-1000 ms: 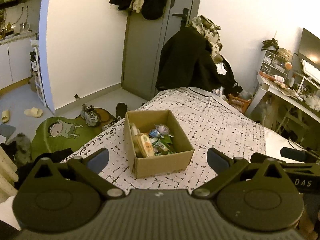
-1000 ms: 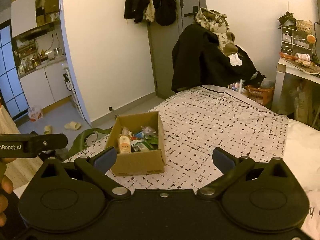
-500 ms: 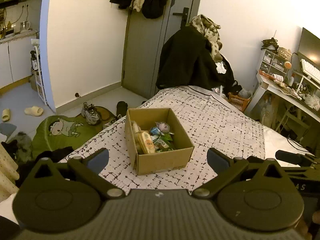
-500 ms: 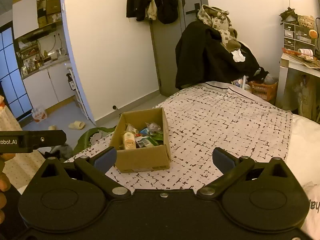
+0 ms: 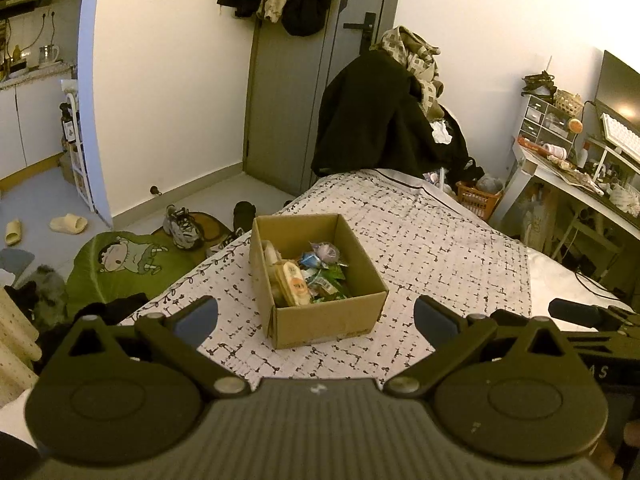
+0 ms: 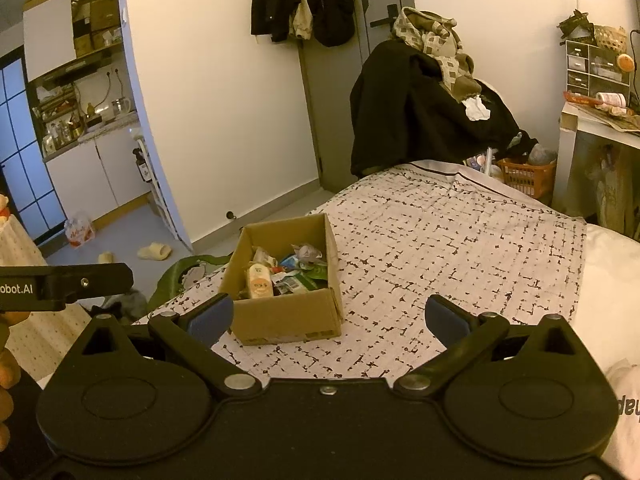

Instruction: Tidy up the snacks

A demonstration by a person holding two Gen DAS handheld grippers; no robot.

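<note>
An open cardboard box [image 5: 328,320] sits on the patterned bed cover [image 5: 440,248], near its left edge. Several wrapped snacks [image 5: 308,276] lie inside, among them a cream packet with an orange label [image 5: 294,288]. My left gripper [image 5: 316,318] is open and held back from the box, nothing between its fingers. In the right wrist view the same box [image 6: 286,318] with the snacks [image 6: 288,272] lies left of centre. My right gripper [image 6: 328,316] is open too, empty, short of the box.
A chair piled with dark clothes [image 5: 384,120] stands at the bed's far end before a grey door [image 5: 292,100]. Shoes [image 5: 182,226] and a green cartoon mat [image 5: 124,264] lie on the floor left. A cluttered desk [image 5: 580,168] is right, an orange basket [image 6: 524,178] beside it.
Both grippers have drawn back and up a little from the box, which now looks slightly smaller and farther. Both stay open and the box has not moved.
</note>
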